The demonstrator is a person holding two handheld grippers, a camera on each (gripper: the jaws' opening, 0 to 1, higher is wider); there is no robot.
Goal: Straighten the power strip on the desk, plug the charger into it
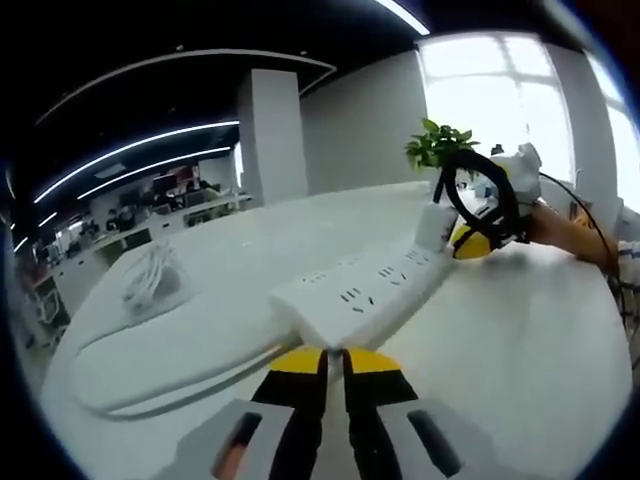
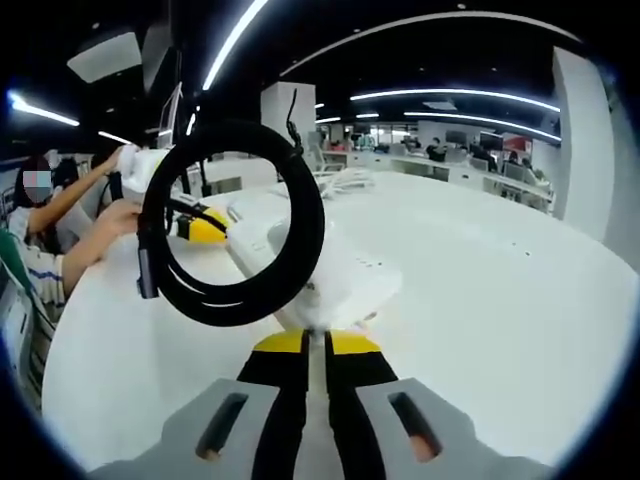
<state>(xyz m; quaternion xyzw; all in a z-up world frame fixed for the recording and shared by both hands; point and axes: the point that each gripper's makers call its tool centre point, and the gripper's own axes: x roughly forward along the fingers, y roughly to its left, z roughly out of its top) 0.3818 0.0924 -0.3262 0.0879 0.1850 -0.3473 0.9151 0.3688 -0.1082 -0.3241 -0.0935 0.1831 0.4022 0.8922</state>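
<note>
The white power strip lies on the white desk, running away from my left gripper. That gripper's yellow-tipped jaws are shut on the strip's near end. At the far end my right gripper holds the white charger down at the strip, with the charger's black coiled cable standing above it. In the right gripper view, my right gripper is shut on the white charger, the black coil loops in front, and the power strip runs toward the left gripper.
The strip's white cord curves off left over the desk. A bundle of white cable lies further left. A green plant stands behind the charger. A person's hand holds the left gripper. Office desks fill the background.
</note>
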